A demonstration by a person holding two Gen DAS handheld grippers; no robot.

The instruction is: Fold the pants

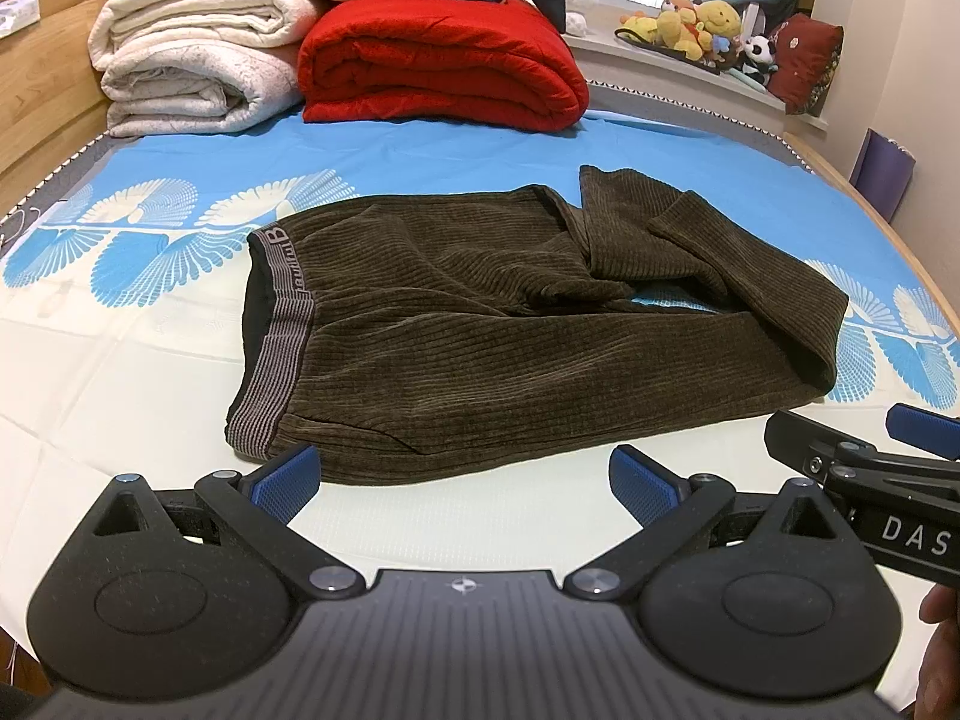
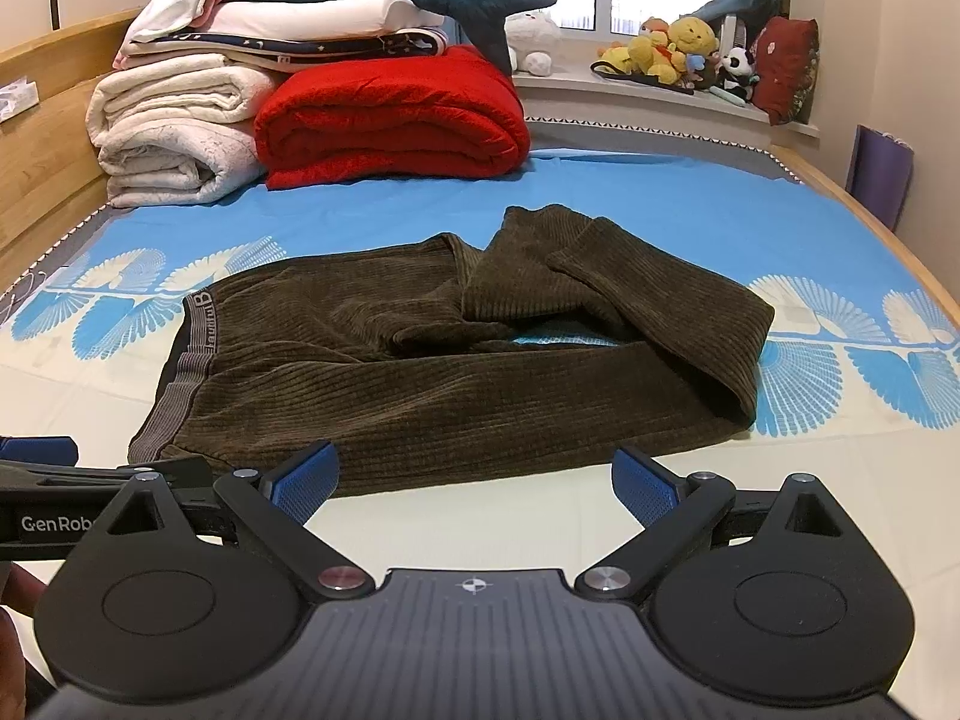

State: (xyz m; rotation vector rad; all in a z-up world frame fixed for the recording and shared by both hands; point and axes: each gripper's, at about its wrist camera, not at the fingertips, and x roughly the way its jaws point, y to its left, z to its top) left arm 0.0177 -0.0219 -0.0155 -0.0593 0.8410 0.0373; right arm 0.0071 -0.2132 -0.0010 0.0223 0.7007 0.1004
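Dark brown corduroy pants [image 1: 480, 336] [image 2: 432, 372] lie on the bed, waistband [image 1: 282, 324] [image 2: 180, 372] to the left, legs folded back over themselves at the right with loose ends bunched at the far side. My left gripper [image 1: 462, 480] hovers open just short of the pants' near edge, nothing between its blue pads. My right gripper [image 2: 474, 477] is likewise open and empty in front of the near edge. Each gripper shows at the other's side: the right gripper [image 1: 870, 450] and the left gripper [image 2: 36, 456].
The bed sheet [image 1: 120, 372] [image 2: 810, 480] is blue and cream with fan prints. A red folded blanket [image 1: 444, 66] [image 2: 390, 114] and white quilts [image 1: 192, 60] [image 2: 174, 126] are stacked at the headboard end. Plush toys [image 1: 702, 24] [image 2: 678, 51] sit on the window ledge.
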